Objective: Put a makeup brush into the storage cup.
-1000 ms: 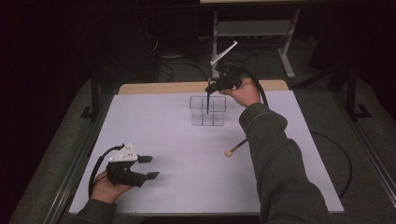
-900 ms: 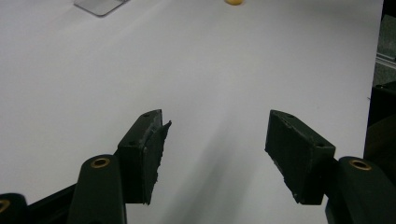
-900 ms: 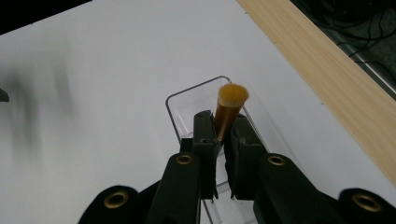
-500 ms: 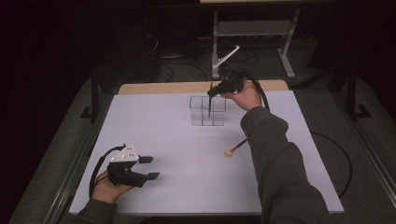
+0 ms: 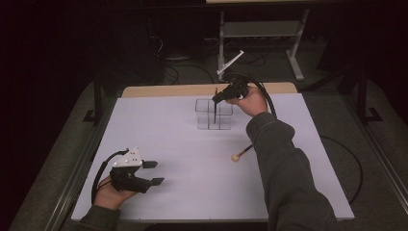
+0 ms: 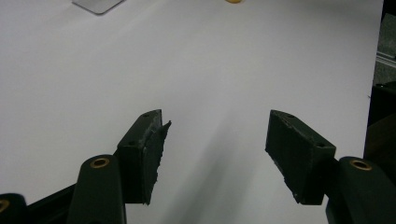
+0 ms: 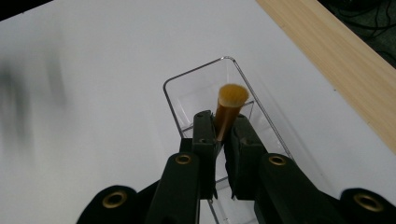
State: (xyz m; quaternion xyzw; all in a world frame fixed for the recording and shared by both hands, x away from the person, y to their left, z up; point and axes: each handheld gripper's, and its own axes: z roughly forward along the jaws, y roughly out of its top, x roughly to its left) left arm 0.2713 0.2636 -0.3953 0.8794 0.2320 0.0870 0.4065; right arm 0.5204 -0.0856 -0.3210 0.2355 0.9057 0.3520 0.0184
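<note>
The right gripper (image 7: pixel 218 135) has its jaws pinched tight on a slim makeup brush (image 7: pixel 227 114), gripping the amber ferrule just under the tan bristle tuft, which points up out of the jaws. In the high view the brush's dark handle hangs straight down from that gripper (image 5: pixel 217 99) into the clear acrylic organizer (image 5: pixel 214 114), a small box split into compartments that stands near the far edge of the white table (image 5: pixel 168 139). Over the last second the hand has barely shifted above the organizer, yet the handle looks to reach deeper than it did: it now runs well below the rim of a far compartment, though I can't tell whether its tip touches the floor. I'd judge the brush is all but seated, and what remains is to let go without tipping it against the thin wall.

A second brush (image 5: pixel 242 153), with a dark handle and a pale round head, lies flat on the table on the near side of the organizer, close by the person's right sleeve (image 5: pixel 284 163). It seems the likely next piece to go in.

Much nearer to the person than the organizer, and off to its left, the left gripper (image 5: pixel 153 173) rests low over the bare table with its jaws standing wide apart and nothing between them, just where it was a second ago.
</note>
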